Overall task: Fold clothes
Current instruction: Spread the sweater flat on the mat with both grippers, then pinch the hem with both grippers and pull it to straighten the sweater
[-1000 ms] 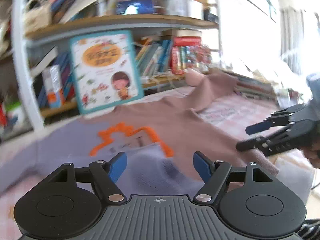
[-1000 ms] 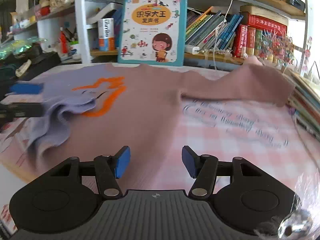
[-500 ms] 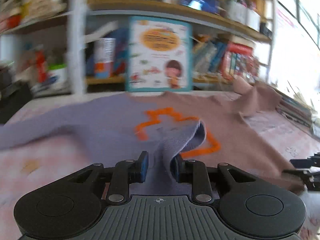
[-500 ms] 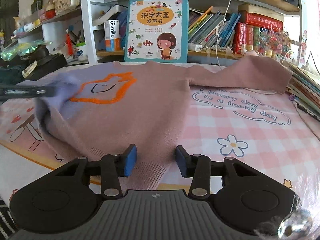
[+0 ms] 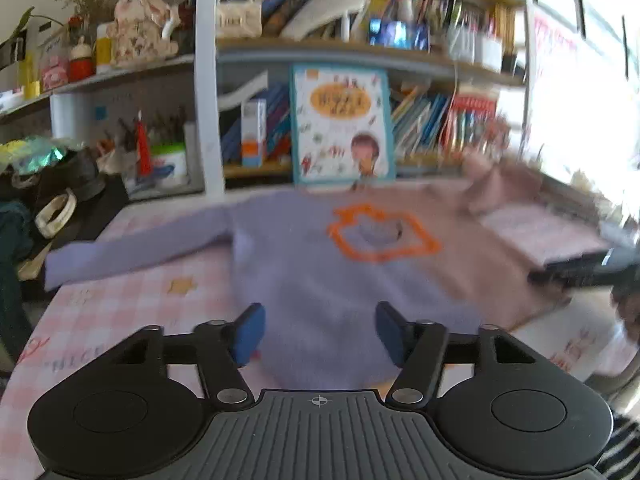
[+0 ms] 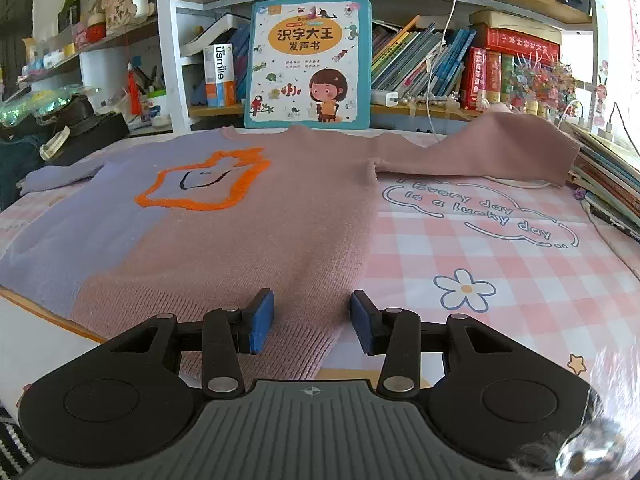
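So the sweater (image 6: 248, 232) is lying flat, front up, on the tabletop (image 6: 500, 264), which has a pink checked cover with a flower and "Every day is a lucky day" printed on it. The sweater is half lilac, half dusty pink, with an orange outlined patch (image 6: 204, 184) on the chest. Its hem sits at the near edge of the tabletop and the neck points at the far edge, right below a children's book (image 6: 308, 64) propped against the bookshelf (image 6: 460, 68). The pink sleeve (image 6: 500, 152) stretches toward the right edge, where a stack of books (image 6: 608, 184) lies. The lilac sleeve (image 5: 132, 248) runs out toward the left edge.

The left hand-held gripper (image 5: 318, 334) has its jaws spread. They've just been opening, and the lilac hem sits loose between them with neither blue pad pressing on it. That view is pretty motion-blurred.

The right hand-held gripper (image 6: 312, 320) is over the pink hem corner at the near edge. Its jaws stand partly apart with the ribbed hem between them, and there's a visible gap on both sides, so it isn't pinching anything. It also shows up blurry at the right of the left wrist view (image 5: 576, 268).
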Demonstrator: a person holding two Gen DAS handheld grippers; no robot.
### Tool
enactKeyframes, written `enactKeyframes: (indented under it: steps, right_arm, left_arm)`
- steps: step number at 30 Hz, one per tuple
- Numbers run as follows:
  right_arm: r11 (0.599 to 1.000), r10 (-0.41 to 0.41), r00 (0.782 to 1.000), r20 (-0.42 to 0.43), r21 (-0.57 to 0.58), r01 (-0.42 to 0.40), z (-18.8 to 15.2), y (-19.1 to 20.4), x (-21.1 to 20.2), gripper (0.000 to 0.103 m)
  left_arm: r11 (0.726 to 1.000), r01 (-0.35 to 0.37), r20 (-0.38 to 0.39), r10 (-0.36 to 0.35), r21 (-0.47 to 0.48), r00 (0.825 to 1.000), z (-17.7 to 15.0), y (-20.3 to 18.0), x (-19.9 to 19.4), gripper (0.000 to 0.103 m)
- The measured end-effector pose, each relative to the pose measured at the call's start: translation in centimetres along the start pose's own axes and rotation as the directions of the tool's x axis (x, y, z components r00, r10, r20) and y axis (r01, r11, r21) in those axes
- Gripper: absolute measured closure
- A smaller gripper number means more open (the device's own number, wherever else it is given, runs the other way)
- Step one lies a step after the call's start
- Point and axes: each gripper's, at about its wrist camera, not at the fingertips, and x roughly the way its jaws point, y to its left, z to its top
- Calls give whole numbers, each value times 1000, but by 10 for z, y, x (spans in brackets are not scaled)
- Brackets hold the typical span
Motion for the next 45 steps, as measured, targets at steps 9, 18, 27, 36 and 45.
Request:
enactKeyframes:
  steps: [9, 18, 27, 36, 45]
  right_arm:
    - [1000, -7, 1000, 17, 7, 7, -3, 1, -1, 63]
    - [1000, -13, 1000, 23, 10, 12, -4, 3, -1, 63]
    - [999, 17, 1000, 21, 35, -18, -3, 7, -2, 90]
    - [993, 119, 993, -17, 3, -119, -8, 28, -20, 91]
    - [1000, -21, 999, 36, 0, 21, 0, 22, -14, 92]
  left_arm:
    - [989, -94, -114, 81, -114, 990, -25, 32, 35, 34]
    - [963, -41, -86, 18, -267, 996, -32, 54, 43, 36]
    - [967, 53, -82, -75, -249, 994, -31, 38, 56, 98]
    - [972, -27, -96, 5, -235, 995, -36, 53, 39, 98]
    - [977, 39, -96, -61, -212, 994, -33, 38, 43, 98]
